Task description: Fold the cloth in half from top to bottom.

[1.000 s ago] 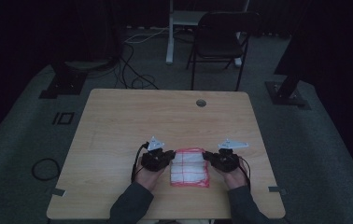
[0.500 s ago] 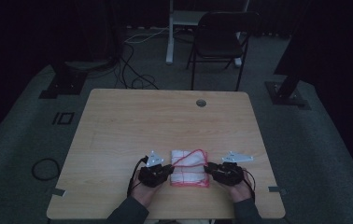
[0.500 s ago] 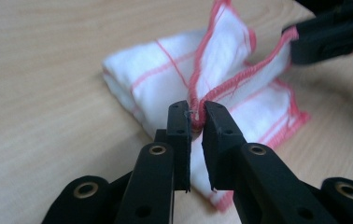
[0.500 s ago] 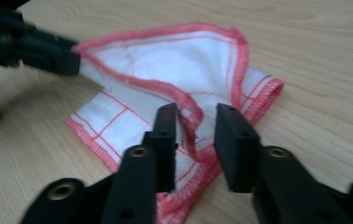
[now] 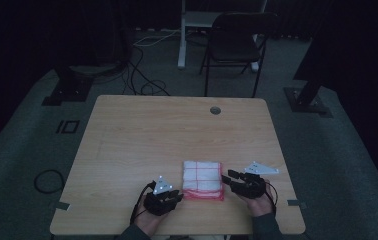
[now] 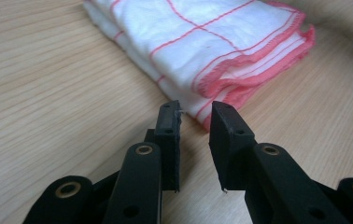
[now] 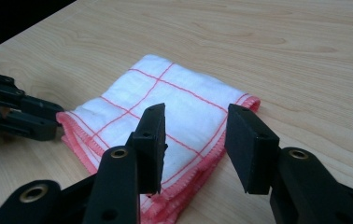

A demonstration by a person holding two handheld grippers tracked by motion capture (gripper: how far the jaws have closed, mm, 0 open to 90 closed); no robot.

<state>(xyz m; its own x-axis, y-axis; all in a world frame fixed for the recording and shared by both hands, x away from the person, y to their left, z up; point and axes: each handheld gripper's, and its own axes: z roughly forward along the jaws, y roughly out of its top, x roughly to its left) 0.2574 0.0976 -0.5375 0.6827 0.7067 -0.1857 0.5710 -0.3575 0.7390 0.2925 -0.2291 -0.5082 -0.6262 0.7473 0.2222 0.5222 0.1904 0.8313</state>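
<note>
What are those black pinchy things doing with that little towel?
A person sits at a wooden table with a black two-jaw gripper in each hand. Between them lies a white cloth with red lines and a red edge, folded into a small thick stack. The left gripper points at the cloth's corner and the right gripper hangs over the other side. Both have just been opening their jaws, and neither has anything pinched between them. The cloth lies free on the table.
</note>
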